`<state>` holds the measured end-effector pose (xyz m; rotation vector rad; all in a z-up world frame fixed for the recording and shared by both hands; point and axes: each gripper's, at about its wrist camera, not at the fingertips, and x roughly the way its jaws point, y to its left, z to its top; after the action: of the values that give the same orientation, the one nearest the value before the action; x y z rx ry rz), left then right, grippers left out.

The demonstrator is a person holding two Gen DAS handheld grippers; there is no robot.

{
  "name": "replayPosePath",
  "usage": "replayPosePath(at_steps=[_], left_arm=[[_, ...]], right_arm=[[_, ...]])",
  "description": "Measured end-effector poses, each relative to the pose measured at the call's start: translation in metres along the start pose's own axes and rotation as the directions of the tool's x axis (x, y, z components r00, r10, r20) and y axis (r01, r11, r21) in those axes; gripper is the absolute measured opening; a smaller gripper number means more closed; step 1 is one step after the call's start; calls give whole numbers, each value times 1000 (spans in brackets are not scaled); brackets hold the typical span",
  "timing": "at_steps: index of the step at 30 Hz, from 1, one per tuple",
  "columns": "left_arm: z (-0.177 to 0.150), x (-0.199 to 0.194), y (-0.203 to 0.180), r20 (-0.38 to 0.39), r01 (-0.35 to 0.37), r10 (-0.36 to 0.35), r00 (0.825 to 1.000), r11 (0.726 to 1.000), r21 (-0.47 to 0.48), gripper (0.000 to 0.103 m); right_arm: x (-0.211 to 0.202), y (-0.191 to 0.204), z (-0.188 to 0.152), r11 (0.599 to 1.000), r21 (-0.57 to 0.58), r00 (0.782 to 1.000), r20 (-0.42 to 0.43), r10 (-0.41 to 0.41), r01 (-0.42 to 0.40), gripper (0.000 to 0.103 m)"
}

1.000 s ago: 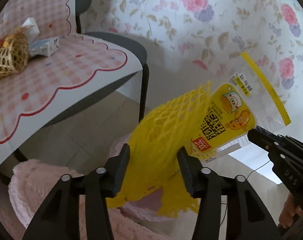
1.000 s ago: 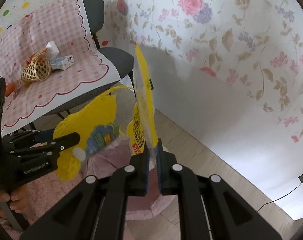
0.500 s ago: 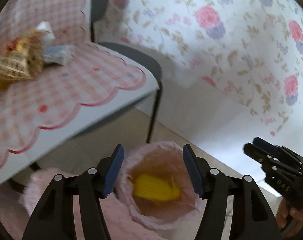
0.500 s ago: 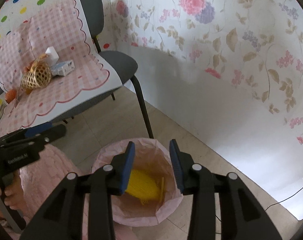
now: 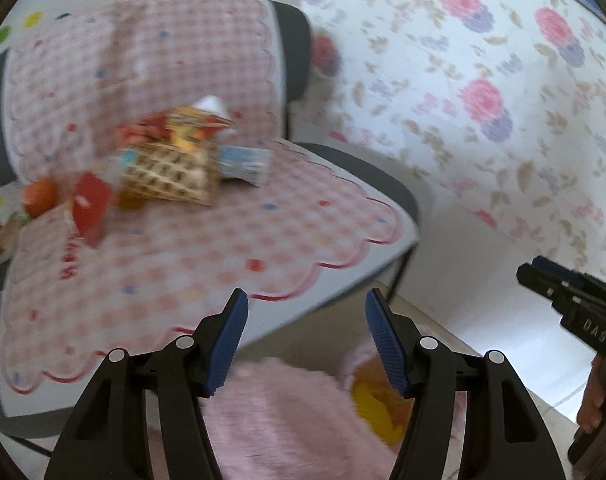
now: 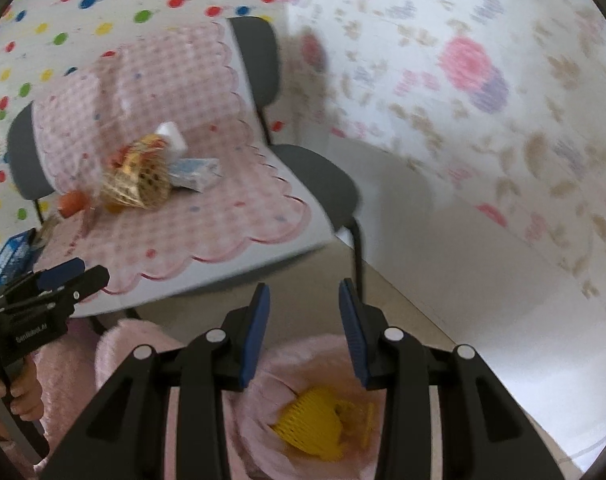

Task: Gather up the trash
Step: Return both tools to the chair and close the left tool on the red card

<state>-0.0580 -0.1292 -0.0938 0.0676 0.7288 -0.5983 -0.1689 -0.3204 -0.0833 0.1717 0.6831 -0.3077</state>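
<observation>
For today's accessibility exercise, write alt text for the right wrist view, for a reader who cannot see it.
The right claw, open and empty, hangs above a pink-lined bin with yellow foam netting inside. Behind, a grey chair with a pink checked cloth holds a small wicker basket and packets; the left claw is at the left edge.

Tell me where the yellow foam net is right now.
The yellow foam net lies inside the pink-lined bin on the floor, low in the right wrist view, just below the chair.
</observation>
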Motion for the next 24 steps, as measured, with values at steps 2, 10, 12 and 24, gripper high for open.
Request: replayPosePath(at_steps=[2,10,12,24], left_arm=[[2,-5,18,11,-50,50,999,999,-20,62],[7,-16,98,17,-234,238,971,964,-127,62],[10,-17,119,9,-270,275,961,950,-160,62],[21,20,171,-35,-369,368,929,919,-142,73]], right_arm=[[7,16,12,999,-22,999,7,41,-41,36],[36,74,52,982,-103,987,12,161,-159,36],[43,87,62,975,-120,982,9,190,-187,37],[92,148,111,930,-214,953,-11,304,-300,39]])
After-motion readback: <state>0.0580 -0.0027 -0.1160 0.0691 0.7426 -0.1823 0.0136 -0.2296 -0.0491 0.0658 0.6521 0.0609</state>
